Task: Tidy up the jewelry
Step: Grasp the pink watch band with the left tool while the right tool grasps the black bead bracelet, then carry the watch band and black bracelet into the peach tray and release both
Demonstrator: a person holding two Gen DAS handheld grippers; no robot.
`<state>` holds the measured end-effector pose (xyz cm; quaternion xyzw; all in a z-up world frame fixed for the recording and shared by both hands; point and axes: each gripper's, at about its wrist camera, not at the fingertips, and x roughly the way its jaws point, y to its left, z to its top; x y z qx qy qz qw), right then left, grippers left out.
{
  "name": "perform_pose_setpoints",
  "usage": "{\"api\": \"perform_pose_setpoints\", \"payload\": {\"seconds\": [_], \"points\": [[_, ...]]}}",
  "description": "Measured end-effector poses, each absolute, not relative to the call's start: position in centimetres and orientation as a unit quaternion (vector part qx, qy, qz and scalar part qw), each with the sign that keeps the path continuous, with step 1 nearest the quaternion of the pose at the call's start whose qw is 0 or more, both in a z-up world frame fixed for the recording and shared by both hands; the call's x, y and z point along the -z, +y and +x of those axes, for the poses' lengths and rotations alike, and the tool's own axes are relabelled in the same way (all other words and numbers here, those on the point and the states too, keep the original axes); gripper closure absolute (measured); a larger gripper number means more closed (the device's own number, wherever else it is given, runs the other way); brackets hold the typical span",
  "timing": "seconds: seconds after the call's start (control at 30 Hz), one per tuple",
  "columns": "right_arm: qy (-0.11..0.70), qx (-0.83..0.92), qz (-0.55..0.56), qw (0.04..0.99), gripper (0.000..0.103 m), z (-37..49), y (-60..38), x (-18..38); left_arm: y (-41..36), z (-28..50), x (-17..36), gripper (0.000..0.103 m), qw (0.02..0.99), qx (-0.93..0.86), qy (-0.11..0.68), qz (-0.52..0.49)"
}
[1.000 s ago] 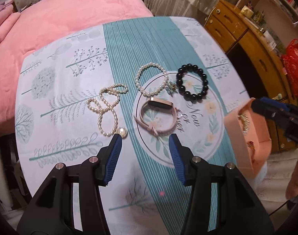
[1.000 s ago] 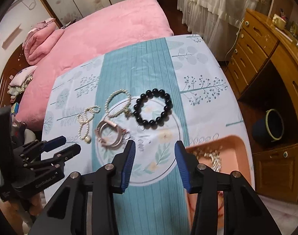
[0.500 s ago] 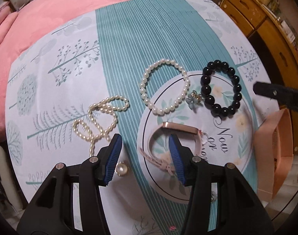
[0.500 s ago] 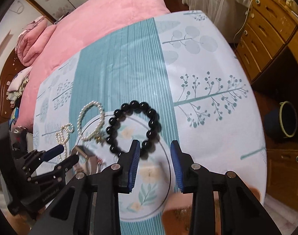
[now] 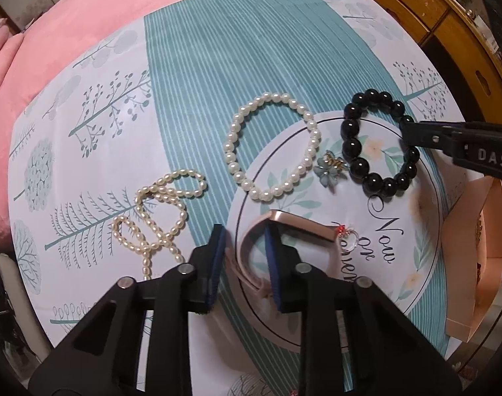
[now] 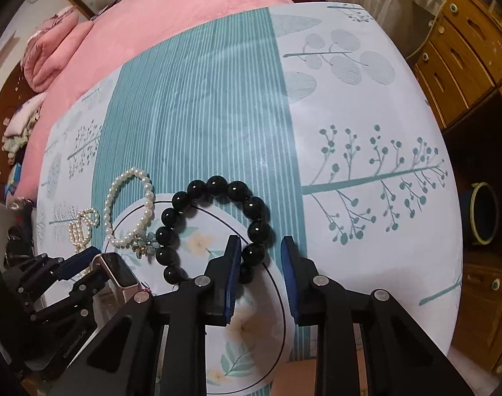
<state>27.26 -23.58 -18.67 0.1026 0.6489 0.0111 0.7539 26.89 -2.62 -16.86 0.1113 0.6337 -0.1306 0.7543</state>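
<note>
We have 2 grippers down on the patterned tablecloth (image 5: 198,66) at once. Our left gripper (image 5: 244,257) is narrowing around the pink strap of the watch (image 5: 303,227), strap between the pads, contact not certain. Our right gripper (image 6: 260,264) is closing over 1 side of the black bead bracelet (image 6: 214,227), beads between its pads but not pinched yet. The watch strap looks soft and springy, best taken mid-strap; the beads look hard, glossy and likely slippery (an elastic loop, we guess), so we should squeeze across 1 bead.

Dim indoor light — fisheye-warped edges
</note>
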Motion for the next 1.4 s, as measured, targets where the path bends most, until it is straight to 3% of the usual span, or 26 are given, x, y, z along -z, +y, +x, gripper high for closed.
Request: {"api": "perform_pose_setpoints", "payload": {"seconds": [0.07,0.13,0.2,0.87,1.4], "points": [[0.647,-0.010,0.090,0.757,0.084,27.4,-23.1,18.7,-3.2,26.8,16.8,0.088,0.755,0.132,0.632,0.117],[0.643,-0.009,0.079,0.762,0.086,27.3,-22.5,18.6,-3.7,26.6,16.9,0.098,0.756,0.131,0.630,0.117],[0.639,-0.009,0.073,0.766,0.088,27.4,-22.3,18.6,-4.2,26.3,17.0,0.099,0.759,0.127,0.627,0.119],[0.558,-0.049,0.133,0.817,0.089,20.7,-23.2,7.3,-1.9,22.6,9.2,0.099,0.792,0.113,0.596,0.066],[0.508,-0.025,0.156,0.847,0.089,7.6,-27.4,-3.5,-8.7,16.1,1.2,0.099,0.794,0.219,0.558,0.103]]}}
